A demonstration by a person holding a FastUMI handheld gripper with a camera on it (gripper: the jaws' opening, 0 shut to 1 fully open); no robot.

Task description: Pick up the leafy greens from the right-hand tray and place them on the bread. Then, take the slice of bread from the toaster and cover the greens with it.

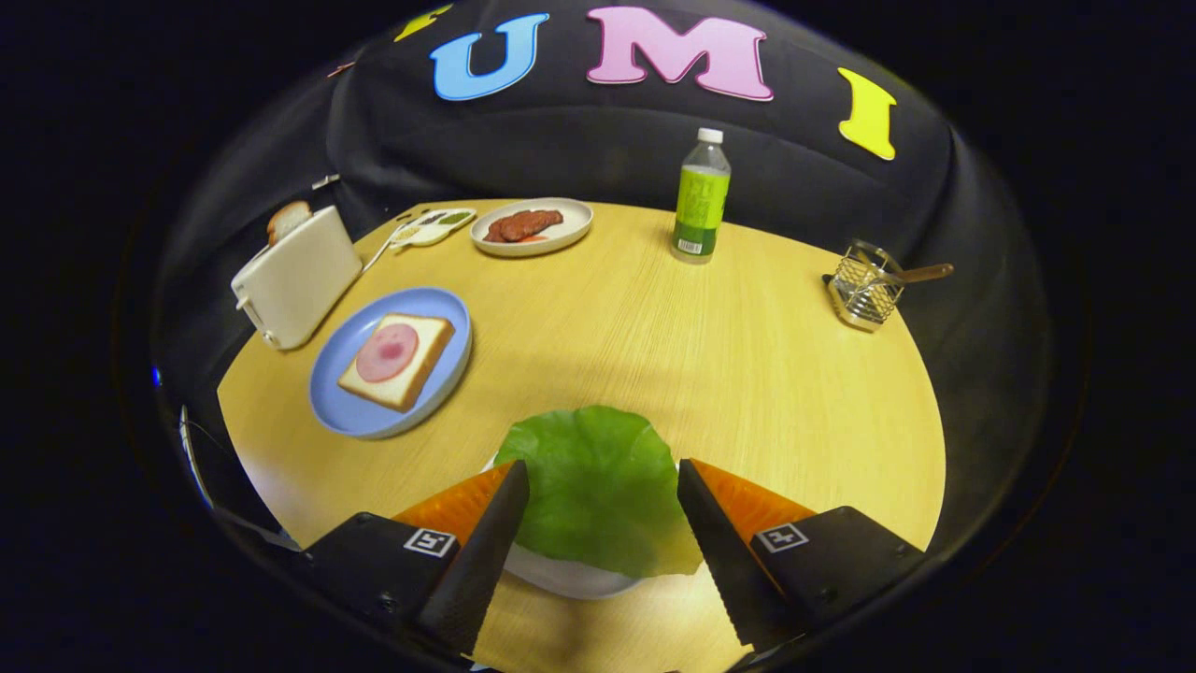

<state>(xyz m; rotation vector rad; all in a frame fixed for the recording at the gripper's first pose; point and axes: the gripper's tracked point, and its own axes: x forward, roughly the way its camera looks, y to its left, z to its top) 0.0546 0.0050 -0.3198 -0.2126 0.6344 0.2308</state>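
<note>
Gripper (603, 486) hovering with fingers spread wide, released, straddling the lettuce leaf (598, 486) lying on a white dish (570, 575) near the table's (729, 355) front edge.

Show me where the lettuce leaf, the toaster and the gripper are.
lettuce leaf (598, 481): gripper view, middle of the leaf, between the open fingers.
toaster (297, 279): gripper view, its white side wall.
gripper (598, 486): gripper view, midway between its fingertips.
</note>
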